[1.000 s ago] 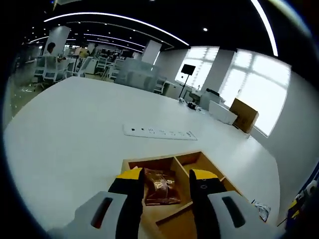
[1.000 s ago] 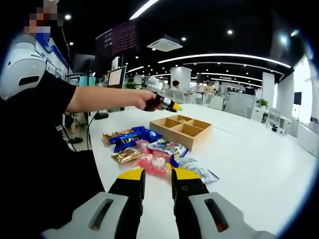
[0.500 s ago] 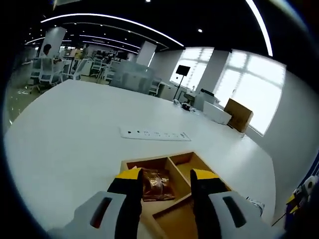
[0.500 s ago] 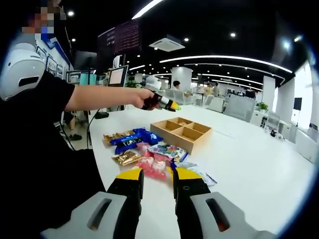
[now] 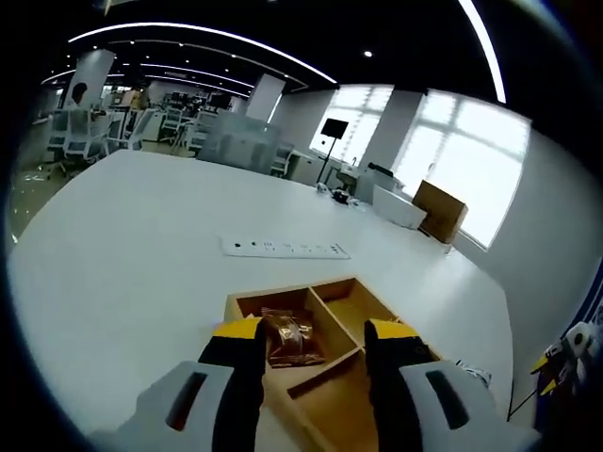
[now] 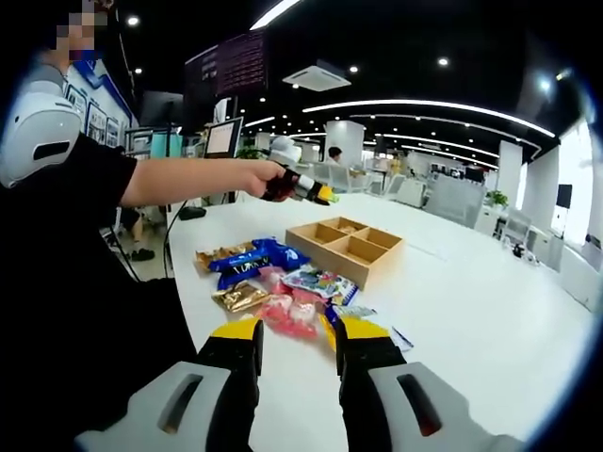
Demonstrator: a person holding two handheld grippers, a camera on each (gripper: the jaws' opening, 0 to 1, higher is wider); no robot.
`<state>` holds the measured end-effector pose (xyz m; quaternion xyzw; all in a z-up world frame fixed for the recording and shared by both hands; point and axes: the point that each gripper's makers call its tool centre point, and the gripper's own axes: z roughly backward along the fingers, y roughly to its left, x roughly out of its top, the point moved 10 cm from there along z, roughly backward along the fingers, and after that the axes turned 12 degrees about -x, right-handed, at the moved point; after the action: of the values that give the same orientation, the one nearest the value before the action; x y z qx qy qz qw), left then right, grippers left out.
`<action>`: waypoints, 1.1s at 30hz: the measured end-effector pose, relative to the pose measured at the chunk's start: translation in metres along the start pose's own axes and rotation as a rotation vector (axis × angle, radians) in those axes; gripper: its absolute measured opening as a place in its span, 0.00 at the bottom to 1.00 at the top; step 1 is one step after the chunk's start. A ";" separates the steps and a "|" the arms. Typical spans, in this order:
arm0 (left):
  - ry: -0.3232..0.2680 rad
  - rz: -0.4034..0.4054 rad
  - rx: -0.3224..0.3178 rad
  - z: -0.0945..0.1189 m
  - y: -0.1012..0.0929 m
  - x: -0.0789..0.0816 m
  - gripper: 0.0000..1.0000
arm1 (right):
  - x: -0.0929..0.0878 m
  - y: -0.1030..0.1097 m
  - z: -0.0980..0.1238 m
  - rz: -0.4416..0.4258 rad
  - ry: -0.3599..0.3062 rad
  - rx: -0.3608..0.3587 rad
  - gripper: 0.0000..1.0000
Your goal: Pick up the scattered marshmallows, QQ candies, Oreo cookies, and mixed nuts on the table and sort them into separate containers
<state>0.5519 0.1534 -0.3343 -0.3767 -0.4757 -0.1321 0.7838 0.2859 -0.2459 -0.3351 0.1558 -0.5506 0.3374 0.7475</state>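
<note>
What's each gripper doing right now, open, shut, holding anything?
Left gripper: open, empty, above the wooden tray; brown packet lies in a compartment.
Right gripper: open, empty, near the snack packets.

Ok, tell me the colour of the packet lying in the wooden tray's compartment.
Brown and glossy; the packet shows best in the left gripper view, in the wooden tray.

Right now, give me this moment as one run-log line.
left gripper: open, above wooden tray | brown packet: in tray compartment | right gripper: open, over snack pile | table: packets unsorted
</note>
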 end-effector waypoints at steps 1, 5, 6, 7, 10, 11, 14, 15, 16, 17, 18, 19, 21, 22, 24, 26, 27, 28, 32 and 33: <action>0.006 -0.004 -0.004 0.001 0.000 0.000 0.48 | 0.000 0.000 -0.001 0.000 0.001 0.002 0.28; 0.016 -0.019 -0.015 0.008 0.001 0.001 0.48 | 0.002 0.003 -0.005 0.003 0.005 0.010 0.30; 0.016 -0.021 -0.018 0.010 0.001 0.002 0.48 | 0.002 0.003 -0.006 0.003 0.006 0.012 0.31; 0.014 -0.025 -0.021 0.013 0.000 0.003 0.48 | 0.003 0.004 -0.007 0.005 0.008 0.014 0.31; 0.009 -0.042 -0.028 0.021 -0.002 0.006 0.48 | 0.006 0.006 -0.009 0.010 0.011 0.020 0.32; 0.007 -0.047 -0.030 0.025 -0.003 0.007 0.48 | 0.007 0.006 -0.010 0.013 0.012 0.022 0.32; 0.001 -0.056 -0.037 0.033 -0.003 0.010 0.48 | 0.012 0.008 -0.013 0.019 0.011 0.029 0.32; 0.001 -0.058 -0.038 0.036 -0.003 0.010 0.48 | 0.013 0.009 -0.014 0.022 0.010 0.033 0.32; 0.003 -0.062 -0.039 0.040 -0.003 0.011 0.48 | 0.013 0.011 -0.014 0.025 0.009 0.037 0.33; 0.003 -0.065 -0.039 0.044 -0.003 0.012 0.48 | 0.014 0.012 -0.015 0.026 0.008 0.041 0.33; 0.004 -0.068 -0.039 0.047 -0.003 0.012 0.48 | 0.014 0.013 -0.017 0.026 0.008 0.044 0.33; 0.004 -0.074 -0.039 0.051 -0.010 0.009 0.48 | 0.014 0.014 -0.018 0.028 0.009 0.048 0.33; 0.003 -0.082 -0.041 0.056 -0.012 0.009 0.48 | 0.013 0.015 -0.020 0.028 0.012 0.053 0.33; 0.002 -0.087 -0.042 0.059 -0.013 0.010 0.49 | 0.014 0.016 -0.021 0.028 0.014 0.055 0.34; 0.001 -0.094 -0.042 0.066 -0.016 0.009 0.50 | 0.015 0.017 -0.022 0.031 0.014 0.057 0.35; -0.002 -0.104 -0.043 0.071 -0.019 0.009 0.50 | 0.018 0.018 -0.023 0.035 0.007 0.059 0.36; -0.003 -0.108 -0.044 0.073 -0.020 0.009 0.50 | 0.019 0.019 -0.023 0.037 0.004 0.060 0.36; -0.004 -0.110 -0.045 0.075 -0.020 0.009 0.50 | 0.020 0.019 -0.023 0.039 0.002 0.060 0.37; -0.005 -0.115 -0.052 0.082 -0.023 0.008 0.52 | 0.021 0.018 -0.024 0.042 0.002 0.057 0.38; -0.004 -0.119 -0.054 0.084 -0.028 0.004 0.52 | 0.021 0.018 -0.024 0.042 0.002 0.056 0.39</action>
<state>0.4844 0.1952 -0.2960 -0.3691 -0.4949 -0.1903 0.7633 0.2943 -0.2113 -0.3262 0.1648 -0.5434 0.3685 0.7361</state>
